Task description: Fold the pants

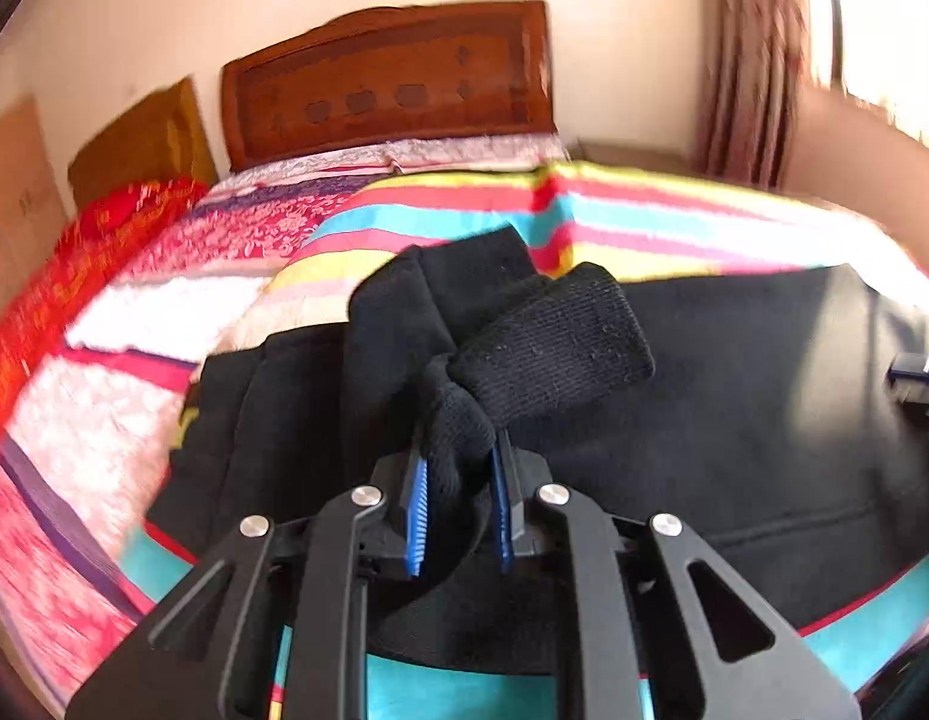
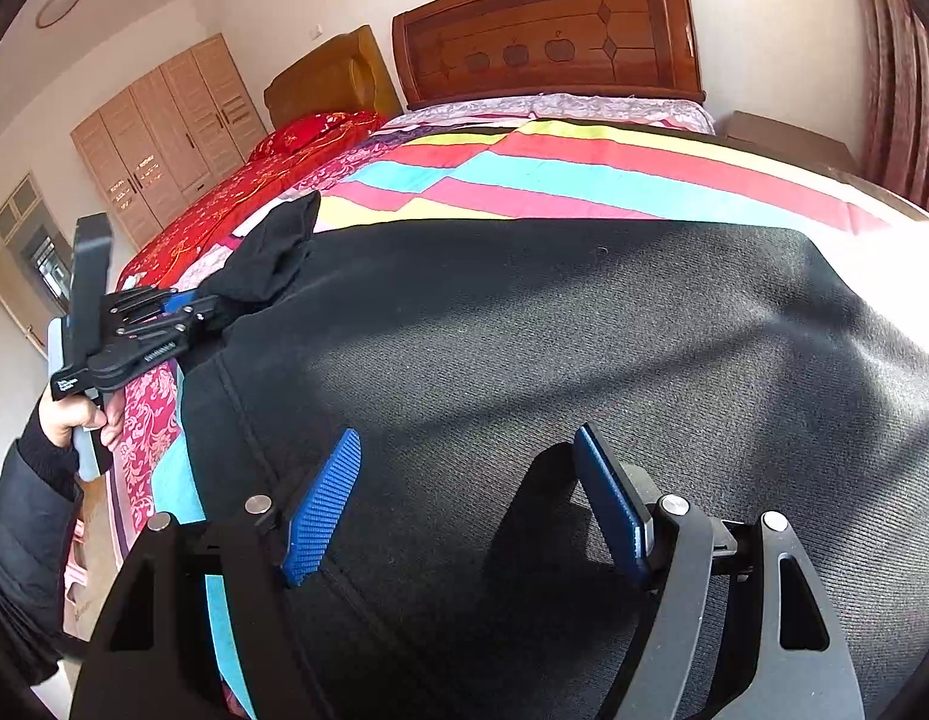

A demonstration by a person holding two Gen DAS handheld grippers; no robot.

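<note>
Black pants [image 1: 734, 372] lie spread on a striped blanket on the bed. My left gripper [image 1: 461, 480] is shut on the ribbed cuffs [image 1: 548, 342] of the pant legs and holds them lifted above the rest of the fabric. In the right wrist view the left gripper [image 2: 209, 306] shows at the left with the cuffs [image 2: 272, 258] bunched in it. My right gripper [image 2: 467, 450] is open and empty, its blue pads [image 2: 320, 510] just above the flat black pants [image 2: 554, 330].
The striped blanket [image 2: 584, 174] covers the bed, with a wooden headboard [image 2: 548, 30] behind. A red cover [image 2: 236, 192] lies at the left side. A wardrobe [image 2: 164, 132] stands at far left, curtains [image 2: 902, 90] at right. The bed's edge [image 2: 128, 480] runs below the left gripper.
</note>
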